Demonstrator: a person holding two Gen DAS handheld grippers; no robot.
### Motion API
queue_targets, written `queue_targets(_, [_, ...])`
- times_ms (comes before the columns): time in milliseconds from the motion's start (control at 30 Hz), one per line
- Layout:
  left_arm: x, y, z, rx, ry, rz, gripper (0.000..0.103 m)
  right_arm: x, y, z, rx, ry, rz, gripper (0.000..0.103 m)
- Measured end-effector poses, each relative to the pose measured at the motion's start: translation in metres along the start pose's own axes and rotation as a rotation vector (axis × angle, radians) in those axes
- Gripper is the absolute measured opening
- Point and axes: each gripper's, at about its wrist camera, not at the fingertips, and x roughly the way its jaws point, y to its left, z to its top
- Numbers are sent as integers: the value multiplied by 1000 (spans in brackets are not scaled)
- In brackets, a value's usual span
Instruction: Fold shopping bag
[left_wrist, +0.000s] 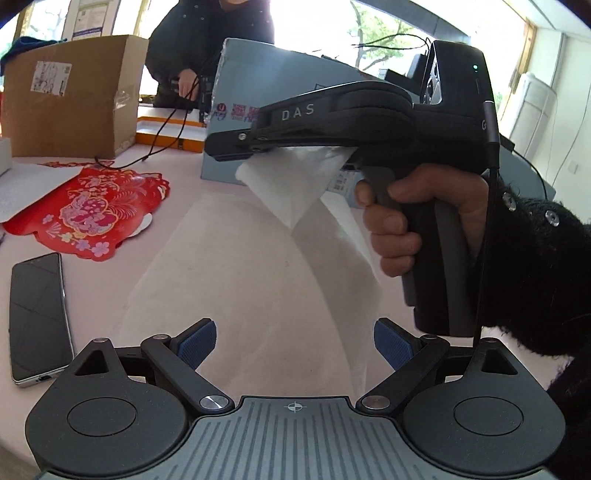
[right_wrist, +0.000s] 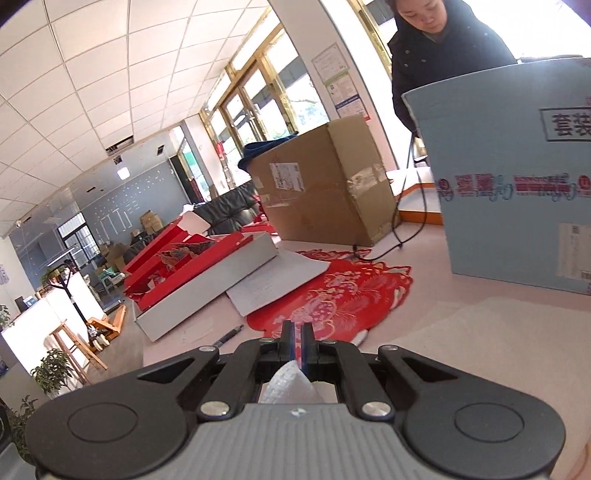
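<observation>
A white non-woven shopping bag (left_wrist: 255, 280) lies flat on the pale pink table, with one end lifted off it. My right gripper (left_wrist: 236, 147) is shut on that lifted end and holds it above the table, the cloth hanging down from its jaws. In the right wrist view my right gripper (right_wrist: 296, 341) has its jaws closed, with white bag cloth (right_wrist: 290, 386) bunched behind them. My left gripper (left_wrist: 294, 341) is open and empty, its blue pads (left_wrist: 197, 341) spread over the near part of the bag.
A black phone (left_wrist: 38, 317) lies at the left. A red paper cut-out (left_wrist: 92, 210) lies beyond it. A brown carton (left_wrist: 74, 96) and a light blue box (right_wrist: 517, 177) stand at the back. A red-lined white tray (right_wrist: 199, 280) is left. A person (right_wrist: 439, 48) stands behind.
</observation>
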Motion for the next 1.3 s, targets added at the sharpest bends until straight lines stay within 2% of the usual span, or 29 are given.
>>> queue_targets(33, [2,4,1,-18,-5,-7,94,6,3,1,-7,3,8,3])
queue_targets(133, [14,14,1,-66,3,15,93,18,11,4,-10,30,18,21])
queue_targets(200, [23,17,1,-75,10,40,91,17,14,8,-16,34,11,62])
queue_targets(233, [28,19,1,-92,21,51,89,13,10,6,-8,37,-11,67])
queue_targets(467, [46,48,-5,-285,49,85,83,-36,-49,-13,85,73,-242,75])
queue_targets(500, [48,52,-7,-323,49,97,75,-43,-57,-16,98,78,-275,75])
queue_targets(533, [50,54,-9,-344,54,113,61,-50,-66,-19,111,83,-308,75])
queue_targets(567, [51,54,-10,-345,59,124,53,-57,-74,-22,124,88,-341,75])
queue_targets(633, [55,46,-9,-275,77,173,30,-70,-91,-28,151,98,-407,75])
queue_targets(700, [56,34,-7,-174,65,233,13,-84,-107,-34,180,107,-465,74])
queue_targets(800, [52,15,0,5,12,356,6,-94,-123,-41,212,114,-508,74])
queue_targets(900, [47,12,11,118,-36,501,6,-96,-135,-45,214,119,-525,74])
queue_targets(967, [49,18,16,159,-29,544,6,-91,-144,-46,227,128,-519,74])
queue_targets(1033, [53,25,17,193,-11,570,6,-85,-154,-47,251,143,-507,73])
queue_targets(1100, [67,30,17,237,67,612,8,-78,-165,-49,281,161,-493,71])
queue_targets(1167, [76,30,15,261,116,674,23,-71,-176,-44,328,169,-477,70])
queue_targets(1233, [74,24,14,296,93,743,69,-64,-187,-39,378,170,-458,70])
queue_targets(1300, [71,16,14,335,68,795,74,-58,-197,-36,411,170,-443,70])
